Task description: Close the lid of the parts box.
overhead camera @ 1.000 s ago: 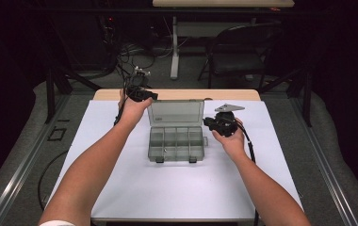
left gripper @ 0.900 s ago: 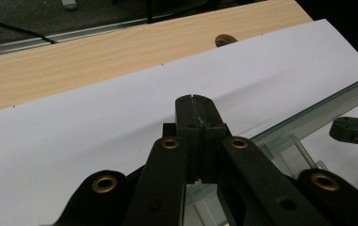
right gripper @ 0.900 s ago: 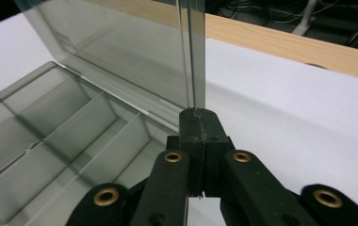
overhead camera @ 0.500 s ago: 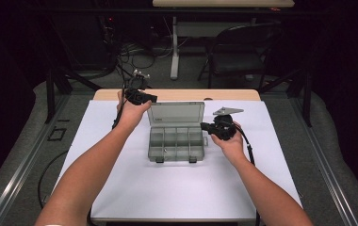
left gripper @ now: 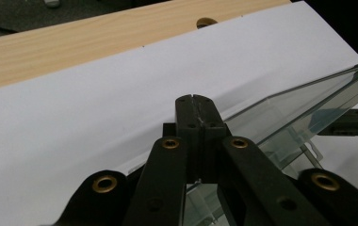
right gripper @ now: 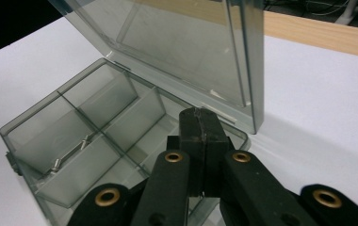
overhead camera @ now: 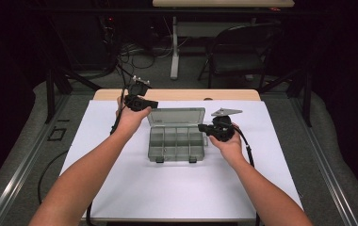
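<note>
Compartment box (overhead camera: 174,140) sat mid-table on white sheet (overhead camera: 167,188), lid (overhead camera: 176,117) raised toward far edge. My right tongs (overhead camera: 203,127) closed, empty, beside box; left tongs (overhead camera: 152,104) closed, empty, at lid corner. Light, stiff, slick plastic; judged rim best hold.

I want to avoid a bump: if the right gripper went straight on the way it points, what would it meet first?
Probably the upright lid of the smoky clear plastic compartment box, just beyond the right gripper and its shut jaws; depth is uncertain.
</note>
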`<action>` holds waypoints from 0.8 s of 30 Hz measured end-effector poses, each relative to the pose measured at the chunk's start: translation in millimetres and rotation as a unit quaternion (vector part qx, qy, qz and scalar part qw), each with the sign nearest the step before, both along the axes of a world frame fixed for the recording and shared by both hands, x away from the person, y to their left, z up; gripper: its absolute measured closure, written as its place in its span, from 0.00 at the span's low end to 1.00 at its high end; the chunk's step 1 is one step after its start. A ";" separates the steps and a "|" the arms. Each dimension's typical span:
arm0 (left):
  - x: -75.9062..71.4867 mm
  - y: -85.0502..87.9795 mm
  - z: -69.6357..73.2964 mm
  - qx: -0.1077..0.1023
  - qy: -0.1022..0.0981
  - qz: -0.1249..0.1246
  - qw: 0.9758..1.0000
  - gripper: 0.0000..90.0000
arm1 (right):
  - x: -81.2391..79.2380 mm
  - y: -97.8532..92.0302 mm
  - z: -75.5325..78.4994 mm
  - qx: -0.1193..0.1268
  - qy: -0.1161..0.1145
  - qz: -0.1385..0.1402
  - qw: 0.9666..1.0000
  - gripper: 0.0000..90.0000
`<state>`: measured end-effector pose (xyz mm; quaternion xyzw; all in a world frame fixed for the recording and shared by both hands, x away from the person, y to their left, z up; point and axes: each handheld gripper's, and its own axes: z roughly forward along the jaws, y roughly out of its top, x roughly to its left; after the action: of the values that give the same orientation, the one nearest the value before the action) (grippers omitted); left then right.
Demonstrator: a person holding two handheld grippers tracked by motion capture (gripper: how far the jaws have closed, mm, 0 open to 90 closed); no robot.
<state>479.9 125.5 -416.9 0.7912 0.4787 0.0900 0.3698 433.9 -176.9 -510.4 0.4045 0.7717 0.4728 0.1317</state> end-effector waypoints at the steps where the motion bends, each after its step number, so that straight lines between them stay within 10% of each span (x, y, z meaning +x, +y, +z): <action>1: -1.0 0.2 -0.7 0.000 0.002 0.000 1.000 1.00 | -1.1 0.7 -0.2 0.001 0.001 0.001 1.000 1.00; 24: -35.6 11.1 -26.3 -0.011 0.015 -0.028 0.999 1.00 | -18.5 -7.1 -0.5 0.014 -0.006 0.012 1.000 1.00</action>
<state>444.4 136.6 -443.2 0.8013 0.4628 0.0628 0.3738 415.4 -184.0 -511.0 0.3943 0.7688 0.4876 0.1253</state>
